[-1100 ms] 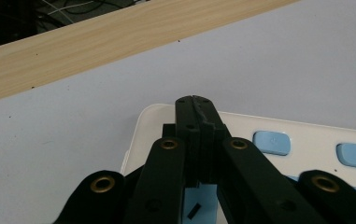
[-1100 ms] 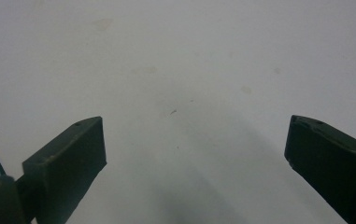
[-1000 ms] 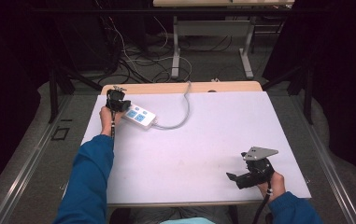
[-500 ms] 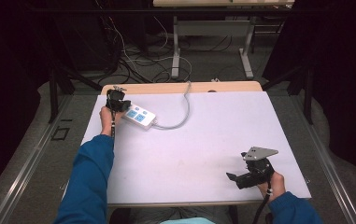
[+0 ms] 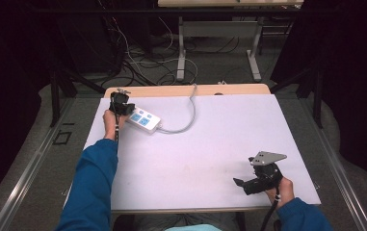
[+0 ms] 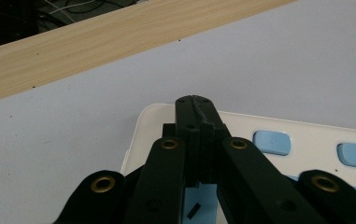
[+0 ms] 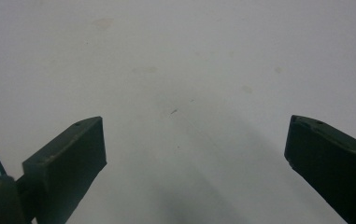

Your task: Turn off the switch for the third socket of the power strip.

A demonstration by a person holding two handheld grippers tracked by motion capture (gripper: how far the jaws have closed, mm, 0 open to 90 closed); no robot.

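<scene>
White plastic power strip [image 5: 143, 120] lies at the far left of the surface [image 5: 210, 144]. Left tongs [image 6: 195, 103], clenched with nothing between them, sit over its near-left end. Right tongs [image 7: 194, 144], released, rest well away from the strip.

Left tongs [image 6: 195, 100] closed; right tongs [image 7: 194, 144] spread wide.

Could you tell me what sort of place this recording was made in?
Probably a lab or workshop set up for recording. A table with a plain white top holds one power strip, loose cables lie tangled on the floor behind, and dark curtains enclose the area.
</scene>
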